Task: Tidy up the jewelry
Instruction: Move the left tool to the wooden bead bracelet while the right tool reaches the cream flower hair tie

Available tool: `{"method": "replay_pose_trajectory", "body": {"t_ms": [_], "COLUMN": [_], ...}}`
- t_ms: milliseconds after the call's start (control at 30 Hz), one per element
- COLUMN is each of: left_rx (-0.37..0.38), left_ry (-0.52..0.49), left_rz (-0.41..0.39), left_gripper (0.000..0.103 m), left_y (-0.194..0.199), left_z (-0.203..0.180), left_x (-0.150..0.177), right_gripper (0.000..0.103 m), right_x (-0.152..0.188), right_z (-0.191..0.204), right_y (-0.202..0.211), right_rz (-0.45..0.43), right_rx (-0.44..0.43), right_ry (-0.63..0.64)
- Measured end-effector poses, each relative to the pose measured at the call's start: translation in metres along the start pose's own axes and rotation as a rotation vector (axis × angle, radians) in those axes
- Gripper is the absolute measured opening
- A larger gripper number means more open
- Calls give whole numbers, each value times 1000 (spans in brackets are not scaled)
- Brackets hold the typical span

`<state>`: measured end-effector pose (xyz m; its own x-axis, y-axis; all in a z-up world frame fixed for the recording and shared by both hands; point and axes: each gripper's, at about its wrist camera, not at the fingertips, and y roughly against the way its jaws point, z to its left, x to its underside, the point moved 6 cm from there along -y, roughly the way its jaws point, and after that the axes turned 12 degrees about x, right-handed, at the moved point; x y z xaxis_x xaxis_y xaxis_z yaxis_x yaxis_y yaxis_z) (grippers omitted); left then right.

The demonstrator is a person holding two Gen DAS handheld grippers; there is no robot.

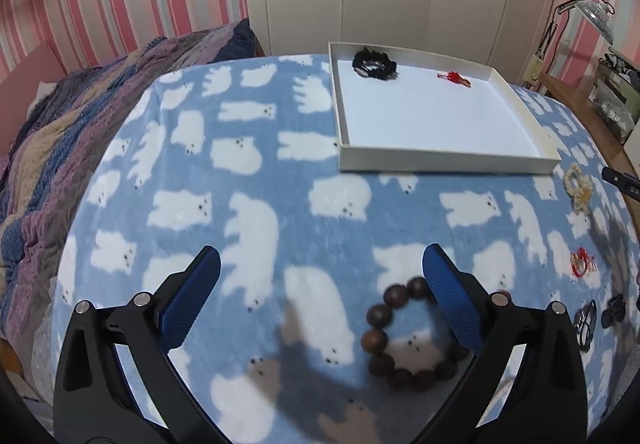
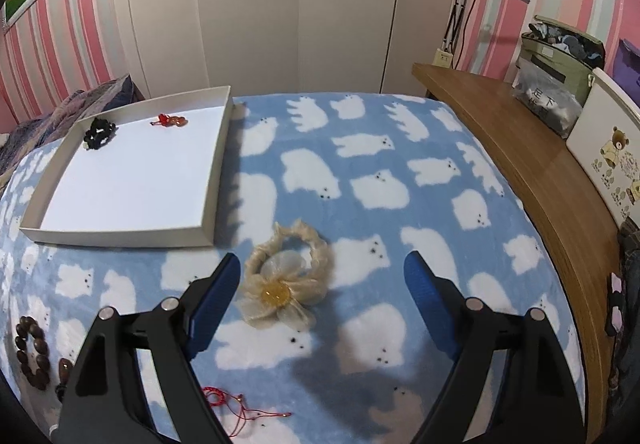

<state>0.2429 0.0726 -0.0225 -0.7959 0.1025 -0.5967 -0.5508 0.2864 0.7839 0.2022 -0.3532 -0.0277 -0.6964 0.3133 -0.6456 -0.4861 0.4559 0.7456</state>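
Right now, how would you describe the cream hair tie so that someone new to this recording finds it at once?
Start at the white tray on the blue bear-print blanket. Just off its near right corner, between the open fingers of the right gripper, lies the cream scrunchie. Only it has gauzy fabric petals around an amber bead; the wooden bead bracelet and red cord nearby are darker and bare.

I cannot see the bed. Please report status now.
Both grippers open, empty. Left gripper over bead bracelet; right gripper over cream scrunchie. Tray unobstructed.
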Motion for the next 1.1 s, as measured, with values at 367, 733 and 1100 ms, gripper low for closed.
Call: {"method": "replay_pose_trajectory", "body": {"t_ms": [367, 733, 1100], "left_rx": [39, 76, 92], "left_ry": [13, 17, -26], "left_rz": [55, 80, 131], "left_gripper": [100, 99, 95], "left_y": [-9, -22, -39], "left_z": [-3, -7, -22], "left_x": [31, 39, 48], "right_gripper": [84, 84, 84], "right_x": [7, 4, 3], "right_z": [1, 2, 8], "right_y": [-17, -25, -38], "right_rz": [30, 40, 57], "right_rx": [20, 32, 42], "right_ry": [19, 21, 40]}}
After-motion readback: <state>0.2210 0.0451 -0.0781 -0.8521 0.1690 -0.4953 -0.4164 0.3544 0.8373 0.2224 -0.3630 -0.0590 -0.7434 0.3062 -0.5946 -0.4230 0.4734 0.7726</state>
